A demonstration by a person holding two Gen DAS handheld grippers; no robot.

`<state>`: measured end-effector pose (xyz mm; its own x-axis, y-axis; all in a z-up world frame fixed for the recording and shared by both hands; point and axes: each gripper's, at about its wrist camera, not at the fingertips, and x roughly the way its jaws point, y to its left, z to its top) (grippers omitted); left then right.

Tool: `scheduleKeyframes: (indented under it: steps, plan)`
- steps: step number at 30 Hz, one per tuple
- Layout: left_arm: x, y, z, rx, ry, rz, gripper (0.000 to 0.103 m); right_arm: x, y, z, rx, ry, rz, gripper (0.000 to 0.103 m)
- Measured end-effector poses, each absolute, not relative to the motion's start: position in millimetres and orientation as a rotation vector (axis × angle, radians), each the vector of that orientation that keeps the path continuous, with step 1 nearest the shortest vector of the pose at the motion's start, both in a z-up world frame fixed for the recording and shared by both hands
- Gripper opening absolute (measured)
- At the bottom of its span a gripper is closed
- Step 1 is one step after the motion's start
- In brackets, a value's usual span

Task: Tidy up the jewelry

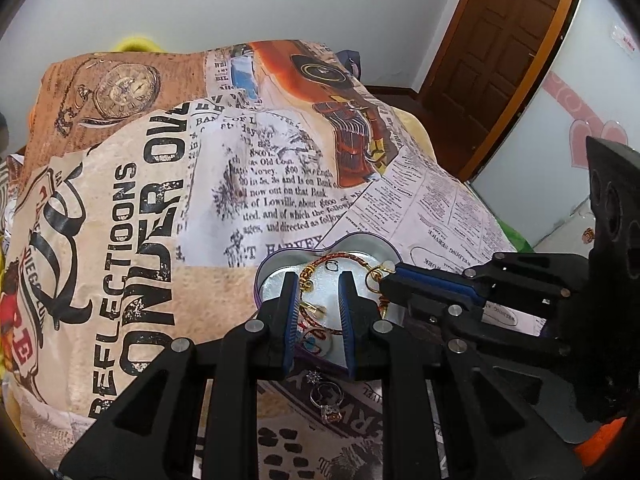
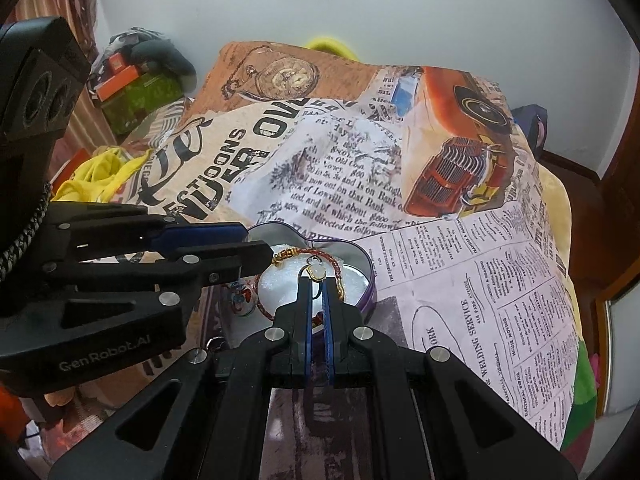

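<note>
A heart-shaped purple tin [image 1: 280,258] [image 2: 370,280] with a white lining lies on the printed bedspread. In it lie a red-and-gold braided bracelet [image 1: 340,257] [image 2: 334,266] and gold pieces. My right gripper [image 2: 318,280] [image 1: 386,280] is shut on a gold hook earring with a pale stone [image 2: 316,271] [image 1: 376,276] and holds it over the tin. My left gripper [image 1: 319,284] is open, its fingers over the tin's near side; it also shows in the right wrist view [image 2: 252,248]. A silver ring with an amber stone [image 1: 330,400] lies on the cloth just before the tin.
The printed bedspread [image 1: 120,220] covers the bed. A small round charm [image 2: 242,296] lies at the tin's left. A brown door [image 1: 500,48] stands at the right. Boxes and clothes [image 2: 136,84] pile at the bed's far left.
</note>
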<state>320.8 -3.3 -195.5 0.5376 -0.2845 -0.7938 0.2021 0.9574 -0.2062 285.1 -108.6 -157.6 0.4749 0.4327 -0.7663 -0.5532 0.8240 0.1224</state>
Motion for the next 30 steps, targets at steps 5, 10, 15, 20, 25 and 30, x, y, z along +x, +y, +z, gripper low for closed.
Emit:
scheduleKeyframes:
  steps: [5, 10, 15, 20, 25, 30]
  plan:
    - [316, -4, -195, -0.099, 0.966, -0.306, 0.018, 284, -107, -158, -0.152, 0.910, 0.614, 0.006]
    - [309, -1, -187, -0.103, 0.952, -0.301, 0.018, 281, -106, -154, -0.169, 0.903, 0.599, 0.011]
    - [297, 5, -171, -0.091, 0.919, -0.279, 0.020, 276, -108, -147, -0.175, 0.876, 0.584, 0.029]
    - [284, 11, -157, -0.082, 0.890, -0.259, 0.030, 268, -112, -136, -0.177, 0.855, 0.574, 0.029]
    - [270, 13, -156, -0.045, 0.899, -0.235, 0.033, 260, -118, -127, -0.174, 0.840, 0.569, 0.030]
    - [263, 12, -168, -0.030, 0.949, -0.227, 0.033, 253, -122, -125, -0.176, 0.837, 0.561, 0.030]
